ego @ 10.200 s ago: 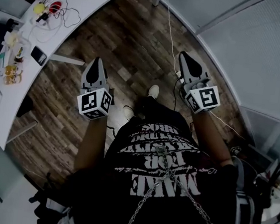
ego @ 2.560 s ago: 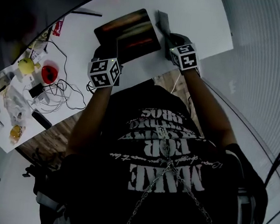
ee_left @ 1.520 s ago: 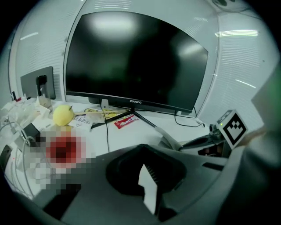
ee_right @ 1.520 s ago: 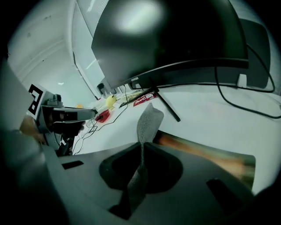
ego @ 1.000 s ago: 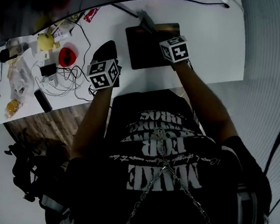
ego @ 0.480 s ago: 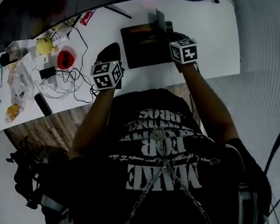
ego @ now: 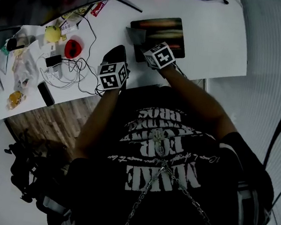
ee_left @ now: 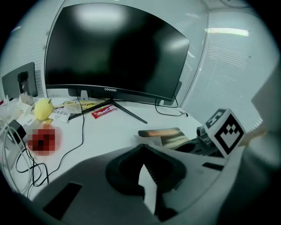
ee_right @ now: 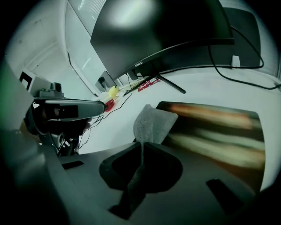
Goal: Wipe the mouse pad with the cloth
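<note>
Apparently "coocaa" monitor [ee_left: 114, 57] behind mouse pad [ee_left: 170, 134].

Greys, streaks and white

A plain grey woven cloth [ee_right: 151, 123]; a dark rectangular mouse pad [ee_right: 219, 132] streaked orange and pale green; a white counter [ego: 209, 36].

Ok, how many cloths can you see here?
1: the grey cloth, pinched in the right gripper, at the left edge of the mouse pad. Others could be hidden among the clutter.
</note>
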### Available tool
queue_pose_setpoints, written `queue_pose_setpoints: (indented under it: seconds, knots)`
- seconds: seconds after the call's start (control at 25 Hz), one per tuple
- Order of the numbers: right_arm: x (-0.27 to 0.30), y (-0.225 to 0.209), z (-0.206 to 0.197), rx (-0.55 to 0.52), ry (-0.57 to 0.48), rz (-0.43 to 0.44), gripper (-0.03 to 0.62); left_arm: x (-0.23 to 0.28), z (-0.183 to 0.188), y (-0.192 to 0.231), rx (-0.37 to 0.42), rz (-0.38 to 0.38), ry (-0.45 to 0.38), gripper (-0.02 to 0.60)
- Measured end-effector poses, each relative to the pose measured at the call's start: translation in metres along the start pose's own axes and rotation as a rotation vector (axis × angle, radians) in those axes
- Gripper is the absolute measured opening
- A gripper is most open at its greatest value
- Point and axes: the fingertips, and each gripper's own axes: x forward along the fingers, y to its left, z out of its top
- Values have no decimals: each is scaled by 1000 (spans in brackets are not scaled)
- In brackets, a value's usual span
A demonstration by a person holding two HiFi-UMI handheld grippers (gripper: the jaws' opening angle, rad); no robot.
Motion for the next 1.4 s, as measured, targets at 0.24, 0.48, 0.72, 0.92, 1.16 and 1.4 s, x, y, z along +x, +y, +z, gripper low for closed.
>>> queue_pose_setpoints:
  seconds: [0.24, 0.48, 0.72, 0.92, 1.16, 1.4]
  knots:
    - [-29, -36, -8, 43, -16, -67, 17, -3, 2, 1, -4, -11, -1, 6]
    - [-91, -118, -43, 158, -62, -242, 17, 4, 8, -6, 9, -42, -3, 5]
    - [-125, -153, -60, 234, -72, -315, 17, 3, 9, -16, 20, -54, 1, 6]
    - [-107, -90, -27, 173, -119, -188, 17, -7, 7, -15, 19, -40, -3, 6]
    - [-42, 20, -19, 26, -52, 57, 17, -19, -3, -11, 12, -9, -3, 6]
    - [-24, 26, -43, 23, 37, 70, 17, -35, -18, -5, 17, 14, 6, 6]
